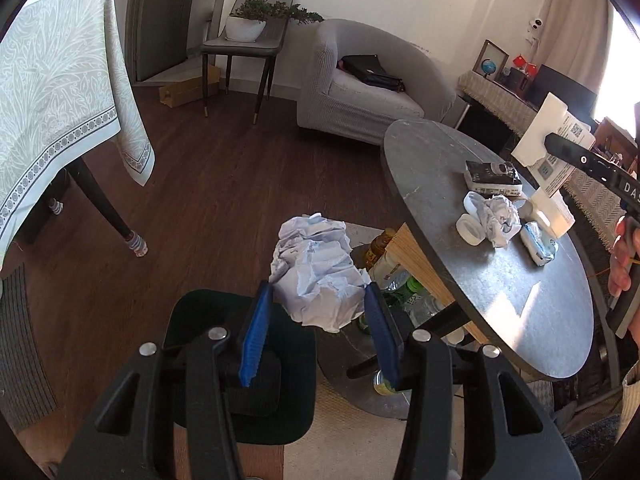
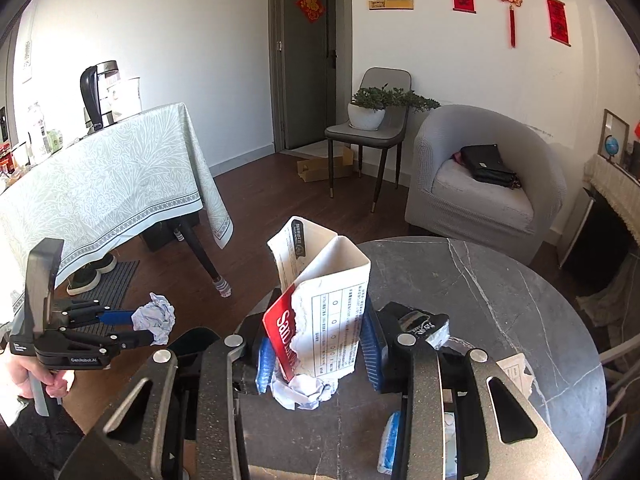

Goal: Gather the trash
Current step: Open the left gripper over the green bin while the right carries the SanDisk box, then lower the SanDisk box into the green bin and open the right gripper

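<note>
My left gripper [image 1: 316, 294] is shut on a crumpled white paper ball [image 1: 316, 268], held in the air above a dark green bin-like container [image 1: 240, 364] on the floor. The right wrist view shows the same left gripper [image 2: 150, 326] with the paper ball [image 2: 156, 318] at the lower left. My right gripper [image 2: 320, 348] is shut on a torn white carton with a red panel [image 2: 332, 304], lifted over the round grey table [image 2: 500, 300]. More trash lies on that table [image 1: 500, 300]: crumpled paper [image 1: 498, 216], white rings [image 1: 470, 230], a blue-white packet [image 1: 538, 246].
A small black-and-white box [image 1: 494, 178] lies on the table too. Bottles [image 1: 388, 264] stand on a shelf under it. A grey armchair [image 1: 360, 92] with a black bag, a chair with a potted plant [image 1: 244, 28] and a cloth-covered table [image 1: 60, 92] ring the dark wood floor.
</note>
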